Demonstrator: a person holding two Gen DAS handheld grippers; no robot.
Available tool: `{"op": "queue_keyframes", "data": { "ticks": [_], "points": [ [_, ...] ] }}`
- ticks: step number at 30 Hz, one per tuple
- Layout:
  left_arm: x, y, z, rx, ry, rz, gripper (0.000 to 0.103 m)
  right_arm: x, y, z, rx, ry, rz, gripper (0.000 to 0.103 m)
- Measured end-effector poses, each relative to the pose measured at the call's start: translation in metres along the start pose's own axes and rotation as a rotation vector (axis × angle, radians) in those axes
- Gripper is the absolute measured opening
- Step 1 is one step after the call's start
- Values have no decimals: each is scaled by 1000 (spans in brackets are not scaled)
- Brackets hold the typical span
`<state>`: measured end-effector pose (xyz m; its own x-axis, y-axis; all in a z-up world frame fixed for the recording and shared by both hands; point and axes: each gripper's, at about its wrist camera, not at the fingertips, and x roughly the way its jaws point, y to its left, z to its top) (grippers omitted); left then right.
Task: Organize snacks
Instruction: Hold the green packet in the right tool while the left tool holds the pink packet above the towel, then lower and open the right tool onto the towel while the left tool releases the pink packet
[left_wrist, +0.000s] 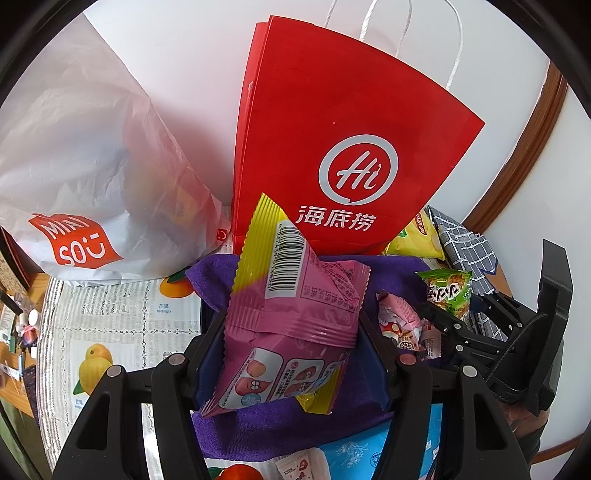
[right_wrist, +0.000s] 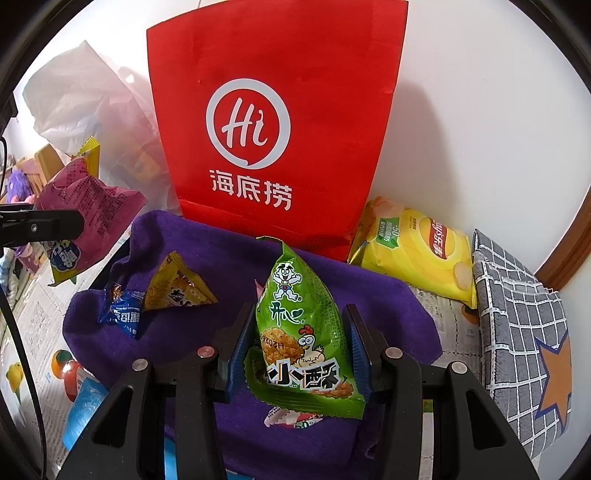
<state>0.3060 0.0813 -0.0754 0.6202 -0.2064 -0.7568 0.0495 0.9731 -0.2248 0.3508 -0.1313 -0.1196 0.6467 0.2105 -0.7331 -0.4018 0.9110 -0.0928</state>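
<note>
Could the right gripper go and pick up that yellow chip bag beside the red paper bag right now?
Probably not yet: the right gripper is already shut on a green snack packet. The yellow chip bag itself lies uncovered, with nothing in front of it.

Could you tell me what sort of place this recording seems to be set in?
Probably a home, at a table against a white wall: a fruit-print tablecloth covers it, shopping bags, a red paper bag and a white plastic bag, stand at the back, and a purple towel holds loose snack packets.

My left gripper (left_wrist: 291, 332) and right gripper (right_wrist: 299, 343) are matte black, with blue finger pads (right_wrist: 360, 347), silver pivot pins and black cables.
</note>
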Motion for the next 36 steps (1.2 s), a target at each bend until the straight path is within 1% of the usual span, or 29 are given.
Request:
{"op": "queue_keyframes", "data": {
  "ticks": [14,25,28,36],
  "points": [
    [1,3,-1,-8,-1,4,62,2,-1,-1,-4,16,6,47],
    [9,2,-1,0,24,13,62,22,13,-7,-47,92,44,47],
    [11,1,-2,3,34,18,62,27,17,-9,-62,107,36,47],
    [22,1,-4,9,80,41,62,31,14,-12,-55,121,36,49]
  ]
}}
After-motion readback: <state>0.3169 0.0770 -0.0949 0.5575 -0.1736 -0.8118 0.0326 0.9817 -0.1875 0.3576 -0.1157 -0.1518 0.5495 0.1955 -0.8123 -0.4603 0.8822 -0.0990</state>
